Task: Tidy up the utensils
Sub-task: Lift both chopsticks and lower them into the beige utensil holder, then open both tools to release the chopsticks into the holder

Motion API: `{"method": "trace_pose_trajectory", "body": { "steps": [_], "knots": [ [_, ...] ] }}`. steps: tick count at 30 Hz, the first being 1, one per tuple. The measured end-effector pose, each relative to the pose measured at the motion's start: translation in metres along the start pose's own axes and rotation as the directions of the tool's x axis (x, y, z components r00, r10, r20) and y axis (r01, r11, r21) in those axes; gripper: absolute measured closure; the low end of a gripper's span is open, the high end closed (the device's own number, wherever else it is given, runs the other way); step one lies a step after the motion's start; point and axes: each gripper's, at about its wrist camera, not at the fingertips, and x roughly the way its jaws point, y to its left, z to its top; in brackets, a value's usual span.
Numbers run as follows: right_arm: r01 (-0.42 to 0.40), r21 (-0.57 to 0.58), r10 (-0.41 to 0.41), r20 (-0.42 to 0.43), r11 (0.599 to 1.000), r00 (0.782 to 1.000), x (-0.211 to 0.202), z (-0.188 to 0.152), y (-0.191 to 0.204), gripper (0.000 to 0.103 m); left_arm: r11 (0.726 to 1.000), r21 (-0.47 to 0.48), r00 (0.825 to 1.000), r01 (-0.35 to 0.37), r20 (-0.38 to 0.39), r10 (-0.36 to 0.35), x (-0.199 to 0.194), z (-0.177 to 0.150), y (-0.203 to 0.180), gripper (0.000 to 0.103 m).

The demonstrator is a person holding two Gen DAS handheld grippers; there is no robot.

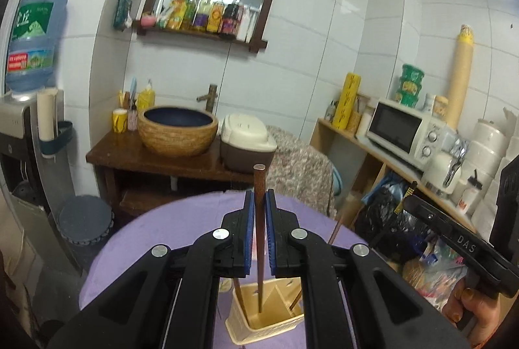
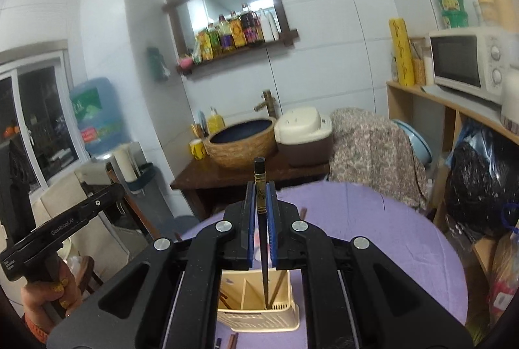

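Note:
My left gripper [image 1: 259, 196] is shut on a brown wooden chopstick [image 1: 259, 235] held upright, its lower tip inside a compartment of the cream utensil holder [image 1: 285, 321] on the purple tablecloth [image 1: 181, 229]. My right gripper [image 2: 262, 191] is shut on a black chopstick with gold bands [image 2: 263, 245], its tip in the right compartment of the same cream holder [image 2: 256, 315]. Other brown chopsticks [image 1: 240, 295] lean in the holder. The right gripper's body [image 1: 454, 238] shows at the left view's right edge; the left gripper's body [image 2: 58, 229] shows at the right view's left edge.
Behind the round table stand a wooden counter [image 1: 129, 154] with a woven basin [image 1: 177, 130] and a rice cooker [image 1: 246, 138]. A shelf with a microwave [image 1: 402, 130] is at right, a water dispenser [image 1: 29, 135] at left. Loose utensils [image 2: 232, 341] lie before the holder.

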Motion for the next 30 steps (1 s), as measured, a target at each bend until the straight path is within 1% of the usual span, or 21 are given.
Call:
{"method": "trace_pose_trajectory", "body": {
  "steps": [5,9,11,14,16,20,21,23,24,25,26,27,28,29,30],
  "knots": [
    [0.01,0.023,-0.009,-0.075,1.0,0.997,0.03,-0.032,-0.011,0.096,1.0,-0.002,0.997,-0.012,-0.083,0.012,0.024,-0.034,0.008,0.095],
    [0.018,0.036,-0.013,-0.113,0.999,0.994,0.045,-0.048,-0.015,0.095,1.0,0.005,0.992,-0.025,-0.123,0.026,0.037,-0.047,0.011,0.095],
    [0.021,0.036,-0.017,-0.118,0.999,0.993,0.049,-0.052,-0.016,0.096,1.0,0.005,0.99,-0.027,-0.141,0.027,0.043,-0.051,0.013,0.095],
    [0.022,0.042,-0.016,-0.125,0.999,0.992,0.052,-0.054,-0.018,0.096,0.999,0.01,0.987,-0.033,-0.156,0.034,0.047,-0.057,0.013,0.095],
    [0.019,0.043,-0.014,-0.125,0.999,0.992,0.053,-0.055,-0.02,0.096,0.999,0.019,0.988,-0.045,-0.146,0.047,0.047,-0.058,0.013,0.095],
    [0.013,0.049,-0.008,-0.114,0.999,0.993,0.052,-0.058,-0.022,0.096,0.999,0.023,0.988,-0.035,-0.149,0.038,0.045,-0.059,0.011,0.095],
    [0.004,0.053,0.002,-0.114,0.999,0.994,0.051,-0.059,-0.022,0.096,0.999,0.029,0.988,-0.032,-0.151,0.036,0.043,-0.059,0.01,0.092],
    [-0.001,0.052,0.007,-0.113,0.999,0.994,0.047,-0.062,-0.023,0.096,0.999,0.036,0.989,-0.025,-0.144,0.03,0.038,-0.06,0.009,0.073],
    [0.001,0.044,0.004,-0.11,0.999,0.994,0.044,-0.064,-0.022,0.095,0.999,0.037,0.991,-0.026,-0.13,0.03,0.033,-0.062,0.009,0.052],
    [0.0,0.033,0.004,-0.107,0.999,0.994,0.041,-0.066,-0.022,0.095,0.999,0.039,0.993,-0.031,-0.109,0.035,0.026,-0.064,0.009,0.04],
    [-0.001,0.021,0.004,-0.103,1.0,0.995,0.037,-0.07,-0.02,0.093,0.998,0.043,0.995,-0.036,-0.091,0.039,0.02,-0.066,0.009,0.037],
    [-0.002,0.013,0.003,-0.102,1.0,0.995,0.034,-0.073,-0.019,0.085,0.998,0.046,0.996,-0.037,-0.085,0.041,0.016,-0.069,0.009,0.033],
    [-0.003,0.009,0.004,-0.101,1.0,0.995,0.031,-0.076,-0.018,0.077,0.998,0.052,0.996,-0.038,-0.08,0.042,0.01,-0.074,0.01,0.027],
    [-0.003,0.008,0.003,-0.095,1.0,0.995,0.026,-0.082,-0.018,0.055,0.998,0.055,0.996,-0.044,-0.077,0.048,0.006,-0.078,0.01,0.024],
    [0.007,0.008,-0.007,-0.084,1.0,0.996,0.02,-0.087,-0.017,0.038,0.997,0.057,0.995,-0.053,-0.076,0.057,0.001,-0.084,0.011,0.021]
  ]
}}
